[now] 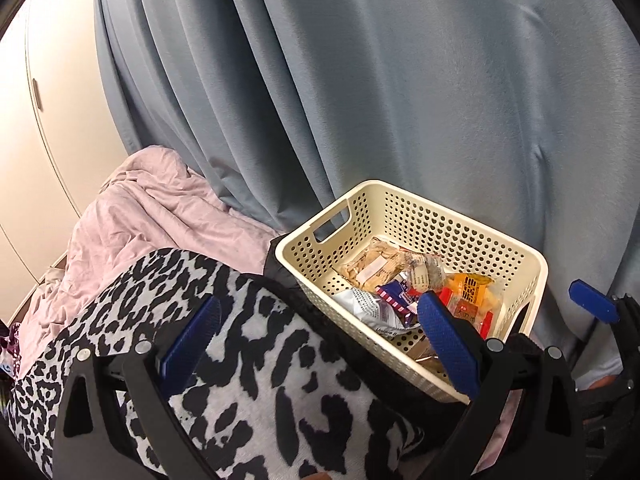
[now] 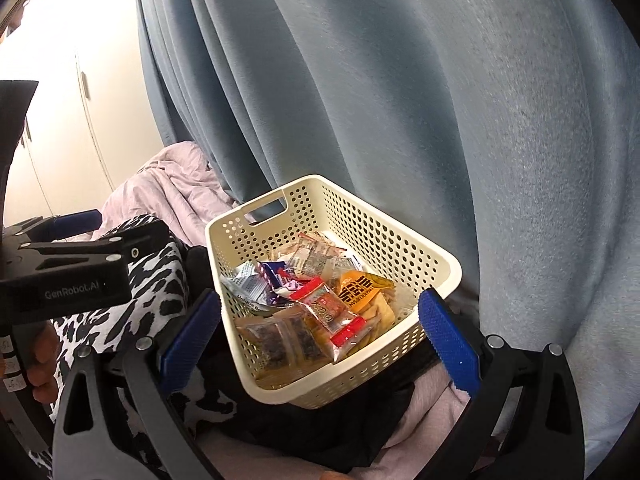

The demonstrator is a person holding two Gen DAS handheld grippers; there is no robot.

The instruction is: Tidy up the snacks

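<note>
A cream perforated basket (image 1: 472, 224) (image 2: 384, 216) sits on the bed against a blue curtain. It holds several snack packets: an orange packet (image 2: 362, 286), a red packet (image 2: 332, 312), a clear packet of brown biscuits (image 2: 280, 340), a silver-and-blue packet (image 1: 372, 304) and a pale cracker packet (image 1: 372, 264). My left gripper (image 1: 320, 336) is open and empty over a leopard-print blanket (image 1: 248, 376), left of the basket. My right gripper (image 2: 320, 336) is open and empty, its blue fingers (image 2: 448, 336) astride the basket's near end.
A blue-grey curtain (image 2: 400, 80) hangs right behind the basket. A rumpled pink quilt (image 1: 152, 208) lies to the left. Cream wardrobe doors (image 2: 80, 100) stand at far left. A dark cloth (image 2: 320, 420) lies under the basket. The left gripper's body (image 2: 68, 276) shows in the right wrist view.
</note>
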